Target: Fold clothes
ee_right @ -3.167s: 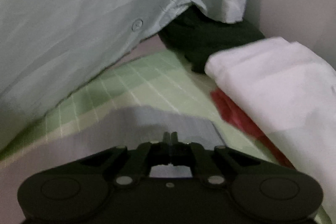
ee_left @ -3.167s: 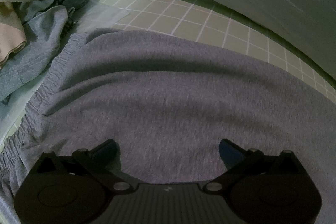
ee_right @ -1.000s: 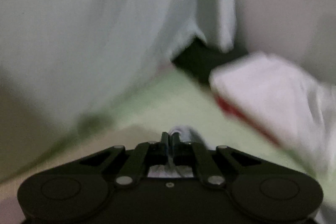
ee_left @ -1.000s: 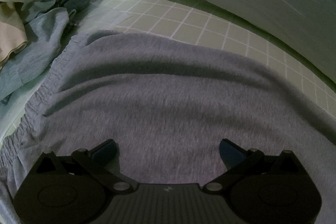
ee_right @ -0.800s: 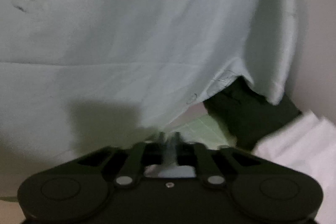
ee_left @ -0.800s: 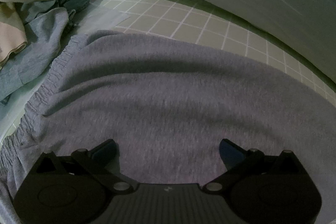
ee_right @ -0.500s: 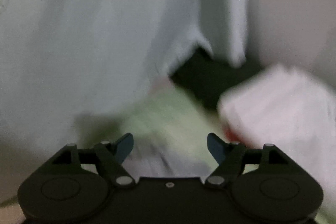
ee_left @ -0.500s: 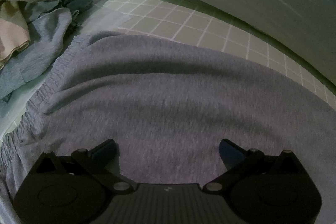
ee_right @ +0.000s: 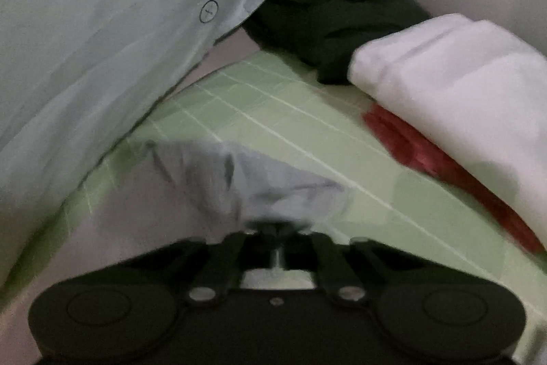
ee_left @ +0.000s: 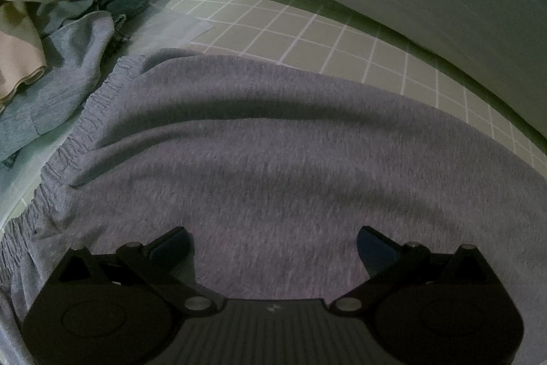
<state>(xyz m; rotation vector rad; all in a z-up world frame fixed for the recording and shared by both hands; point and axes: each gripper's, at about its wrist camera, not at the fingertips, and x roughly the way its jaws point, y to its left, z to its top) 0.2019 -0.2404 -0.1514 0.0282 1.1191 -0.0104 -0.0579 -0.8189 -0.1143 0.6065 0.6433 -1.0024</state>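
Now the grey shorts (ee_left: pixel 273 153) lie spread flat on the green checked mat (ee_left: pixel 307 33), and the left claw (ee_left: pixel 273 242) hangs wide over them with nothing in it, likely to keep them in place. Half a second ago the right claw (ee_right: pixel 275 228) was wide; it has just closed and pinches the shorts' corner (ee_right: pixel 259 180), lower by the mat, probably to fold it over.

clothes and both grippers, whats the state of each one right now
grey shorts: spread flat on the green grid mat, one end bunched
left gripper: open over the shorts, nothing held
right gripper: shut on the bunched end of the shorts
beige and grey pile: crumpled, unfolded
white garment: folded, on top of a red garment
dark garment: heaped
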